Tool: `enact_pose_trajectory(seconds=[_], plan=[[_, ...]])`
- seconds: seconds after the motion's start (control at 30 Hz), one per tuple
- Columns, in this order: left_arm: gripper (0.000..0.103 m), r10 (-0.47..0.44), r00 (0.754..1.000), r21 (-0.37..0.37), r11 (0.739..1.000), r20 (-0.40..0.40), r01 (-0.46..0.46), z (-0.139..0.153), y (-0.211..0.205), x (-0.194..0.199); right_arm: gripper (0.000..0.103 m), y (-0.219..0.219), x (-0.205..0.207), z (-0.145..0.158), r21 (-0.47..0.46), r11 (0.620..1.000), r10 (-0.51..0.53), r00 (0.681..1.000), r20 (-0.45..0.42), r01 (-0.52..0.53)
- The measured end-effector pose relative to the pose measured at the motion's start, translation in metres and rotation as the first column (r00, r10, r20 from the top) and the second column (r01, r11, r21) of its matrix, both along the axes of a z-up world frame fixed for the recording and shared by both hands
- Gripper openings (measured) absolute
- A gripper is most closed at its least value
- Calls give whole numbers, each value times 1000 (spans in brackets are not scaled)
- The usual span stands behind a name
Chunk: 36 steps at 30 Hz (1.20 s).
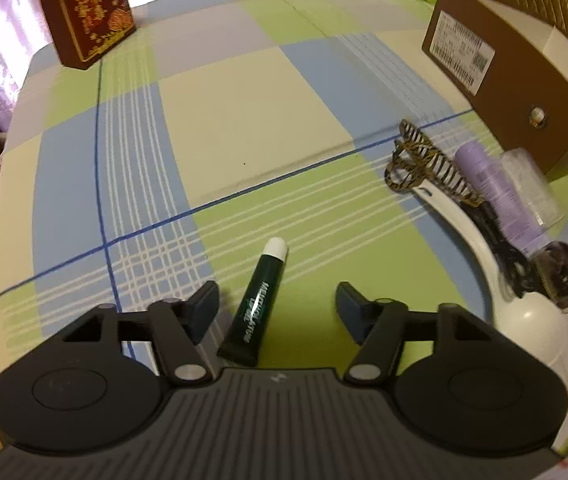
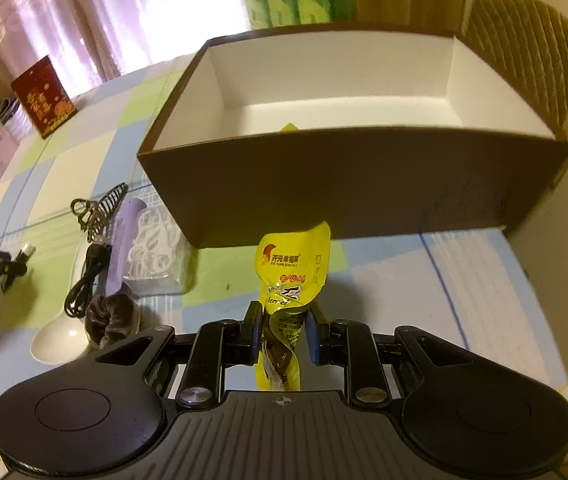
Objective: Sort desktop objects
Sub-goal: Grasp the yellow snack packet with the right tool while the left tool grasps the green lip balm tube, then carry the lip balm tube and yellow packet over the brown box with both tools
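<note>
over a checked tablecloth (image 1: 244,128), the left gripper (image 1: 278,312) stands apart around a dark green tube (image 1: 256,304), not touching. the right gripper (image 2: 284,334) is clamped on a yellow snack packet (image 2: 289,276) before the brown box (image 2: 343,192). closing off-centre may flick the tube aside.

Daylight enters through the curtained window (image 2: 132,12) behind the worktop (image 1: 252,112) and blows out to white in both views. Indoor light is otherwise dim and warm. The brown box (image 2: 347,184) shows a dark near wall and a bright interior. Fisheye distortion bends the worktop edges; corners vignette to black. The purple bottle (image 1: 495,188) appears smeared, probably by motion blur.
</note>
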<state>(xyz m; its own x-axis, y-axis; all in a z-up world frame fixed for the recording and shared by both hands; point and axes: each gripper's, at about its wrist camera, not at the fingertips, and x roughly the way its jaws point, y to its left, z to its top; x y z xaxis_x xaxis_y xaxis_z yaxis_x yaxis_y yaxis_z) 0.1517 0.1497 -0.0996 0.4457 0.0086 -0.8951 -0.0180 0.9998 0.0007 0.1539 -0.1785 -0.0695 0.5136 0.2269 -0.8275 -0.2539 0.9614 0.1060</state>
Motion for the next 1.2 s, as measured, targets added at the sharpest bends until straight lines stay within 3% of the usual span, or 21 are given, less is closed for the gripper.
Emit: enact_pose_trajectory(seconds=[0.03, 0.1, 0.23, 0.3, 0.47, 0.67, 0.97, 1.2], plan=[[54, -4, 1000, 7, 1000, -8, 4, -3, 0, 3, 19, 1, -1, 1, -12, 1000, 11, 1000, 7, -11], [39, -15, 1000, 7, 1000, -23, 16, -8, 1, 9, 19, 3, -1, 2, -32, 999, 33, 999, 16, -32], [27, -31, 999, 0, 1000, -27, 31, -12, 1, 14, 19, 6, -3, 5, -71, 995, 76, 997, 33, -74], [13, -50, 998, -4, 999, -30, 50, -11, -1, 15, 19, 7, -5, 7, -98, 991, 101, 994, 46, -96], [13, -87, 995, 4, 996, -41, 87, -12, -12, 7, 19, 8, -7, 10, -148, 980, 149, 986, 72, -137], [13, -70, 997, -20, 997, -19, 69, -3, -23, -8, 19, 7, -11, 13, -192, 964, 203, 975, 89, -183], [13, -102, 990, -38, 994, 102, 107, 46, -61, -20, 19, -2, -16, 29, -220, 944, 275, 953, 123, -244], [13, -199, 953, -42, 976, 227, 214, 96, -107, -9, 19, -16, -16, 54, -200, 941, 309, 935, 171, -274]])
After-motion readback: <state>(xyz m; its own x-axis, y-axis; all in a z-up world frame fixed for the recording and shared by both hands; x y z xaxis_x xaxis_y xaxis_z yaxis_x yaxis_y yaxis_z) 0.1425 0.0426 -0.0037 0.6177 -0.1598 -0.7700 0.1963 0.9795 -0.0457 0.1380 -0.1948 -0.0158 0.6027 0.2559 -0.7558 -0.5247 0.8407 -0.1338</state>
